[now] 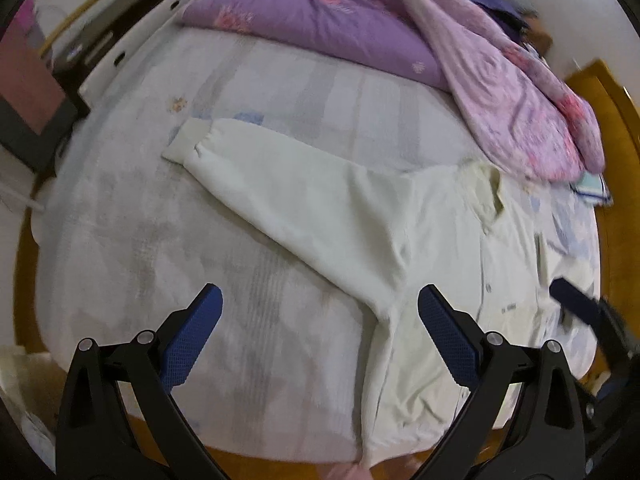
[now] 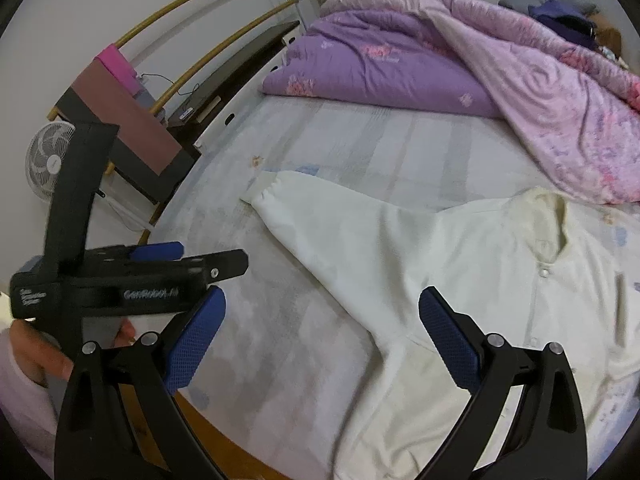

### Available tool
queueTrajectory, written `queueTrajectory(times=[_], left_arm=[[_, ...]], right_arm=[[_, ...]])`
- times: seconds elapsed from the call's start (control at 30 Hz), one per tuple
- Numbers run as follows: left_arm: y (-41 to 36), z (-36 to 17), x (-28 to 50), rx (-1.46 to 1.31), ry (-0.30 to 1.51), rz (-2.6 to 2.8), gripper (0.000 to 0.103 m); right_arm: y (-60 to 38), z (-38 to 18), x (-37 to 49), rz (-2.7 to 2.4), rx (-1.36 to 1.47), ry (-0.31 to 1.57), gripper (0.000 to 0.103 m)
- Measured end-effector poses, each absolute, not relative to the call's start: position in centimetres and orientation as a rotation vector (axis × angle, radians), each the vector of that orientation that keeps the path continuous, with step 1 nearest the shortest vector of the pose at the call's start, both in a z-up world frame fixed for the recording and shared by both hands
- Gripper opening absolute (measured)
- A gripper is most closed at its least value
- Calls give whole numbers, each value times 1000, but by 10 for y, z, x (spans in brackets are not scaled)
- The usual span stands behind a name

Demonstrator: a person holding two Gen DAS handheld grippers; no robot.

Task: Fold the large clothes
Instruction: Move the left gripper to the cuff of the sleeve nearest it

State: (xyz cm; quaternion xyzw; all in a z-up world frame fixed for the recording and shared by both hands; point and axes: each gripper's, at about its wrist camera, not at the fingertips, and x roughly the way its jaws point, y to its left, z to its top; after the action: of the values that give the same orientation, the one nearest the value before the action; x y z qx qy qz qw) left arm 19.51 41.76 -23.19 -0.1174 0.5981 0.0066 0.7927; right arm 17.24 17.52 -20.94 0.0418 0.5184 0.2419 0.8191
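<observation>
Left tongs (image 1: 320, 336) spread wide, gripping nothing, poised above the armpit seam of the cream button-up shirt (image 1: 400, 240). Right tongs (image 2: 322, 340) likewise spread and empty, just short of the same seam. The shirt lies flat, front up, on the bed (image 1: 160, 220); its sleeve (image 1: 260, 176) reaches away ahead of the left tongs, apparently laid out ready for an inward fold. Beyond it sits a heaped purple quilt (image 1: 320, 16). Only the right view shows the collar (image 2: 548, 208) clearly, the person's hand (image 2: 36, 356) and a fan (image 2: 48, 160).
</observation>
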Motion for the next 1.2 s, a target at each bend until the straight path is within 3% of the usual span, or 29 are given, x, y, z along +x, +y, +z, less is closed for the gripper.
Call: queueTrajectory(times=[0.53,0.73,0.77,0.87,0.93,0.97,1.0,1.03,1.2], left_arm=[[562,-392,316,-521,1236,215,98],[616,-433,353,-627,1181,309,90],[623,-439,356,-650,1179,312,79],[640,-458,366,-723,1177,346,73],[647,-467,369,-736,1164,376,62],[650,-469,369,-732,1158,402,44],[653,-470,369,-724,1152,424,7],[656,-473,370,-738,1160,413,0],[659,-444,363,-574,1139,505,0]], right_arm=[[169,-319,269,352,105,1161,85],[147,-350,277,276,99,1219,82],[144,-355,276,266,103,1227,82],[138,-369,277,241,106,1253,82],[136,-376,279,229,104,1263,81],[135,-379,280,224,107,1266,81],[134,-382,282,218,114,1270,81],[132,-386,284,210,123,1277,81],[127,-394,285,189,133,1295,62]])
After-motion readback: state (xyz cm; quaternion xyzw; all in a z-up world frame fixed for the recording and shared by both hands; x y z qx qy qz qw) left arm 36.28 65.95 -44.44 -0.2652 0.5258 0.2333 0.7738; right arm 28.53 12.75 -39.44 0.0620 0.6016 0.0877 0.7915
